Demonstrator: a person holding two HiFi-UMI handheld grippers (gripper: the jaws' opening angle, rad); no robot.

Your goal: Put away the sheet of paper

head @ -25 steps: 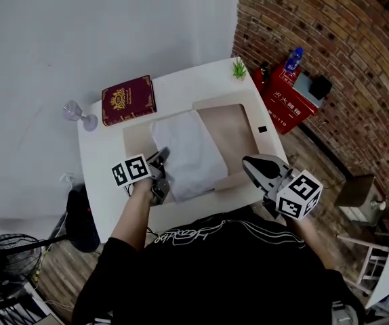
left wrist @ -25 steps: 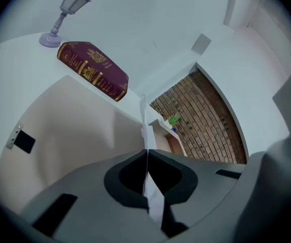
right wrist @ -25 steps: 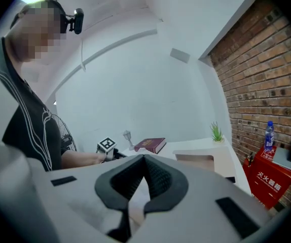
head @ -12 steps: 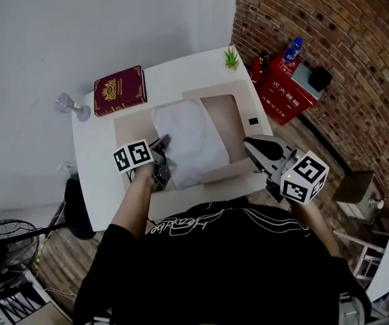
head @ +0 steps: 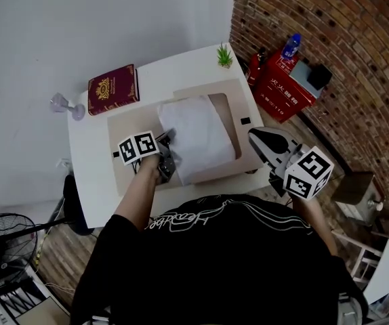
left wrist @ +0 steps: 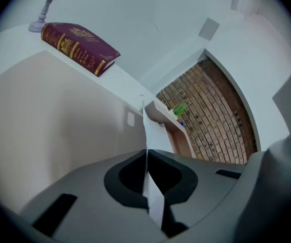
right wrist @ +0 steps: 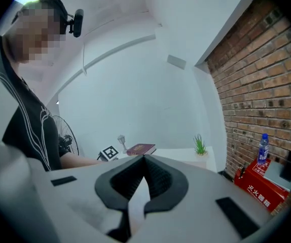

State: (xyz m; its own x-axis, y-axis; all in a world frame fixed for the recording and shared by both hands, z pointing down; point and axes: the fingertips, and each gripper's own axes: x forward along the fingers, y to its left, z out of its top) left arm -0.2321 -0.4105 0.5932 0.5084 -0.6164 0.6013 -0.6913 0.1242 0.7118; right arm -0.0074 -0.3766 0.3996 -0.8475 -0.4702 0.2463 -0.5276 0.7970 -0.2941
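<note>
A white sheet of paper [head: 198,137] lies on an open beige folder [head: 130,171] on the white table [head: 93,188]. My left gripper [head: 166,160] is at the sheet's near left corner and is shut on its edge. In the left gripper view the thin paper [left wrist: 153,130] runs edge-on between the closed jaws of the left gripper [left wrist: 146,153], above the folder [left wrist: 59,125]. My right gripper [head: 254,135] hangs raised beyond the table's right edge, apart from the sheet. In its own view the right gripper [right wrist: 144,158] has its tips together and holds nothing.
A dark red book [head: 113,89] and a small glass goblet [head: 64,105] sit at the table's far left. A little green plant [head: 223,55] stands at the far corner. On the floor to the right is a red box [head: 282,90] with a bottle [head: 290,46], by a brick wall.
The left gripper, still holding the paper's edge, has shifted a little inward over the folder, and the sheet now lies more squarely on it. The right gripper stays raised at the right.
</note>
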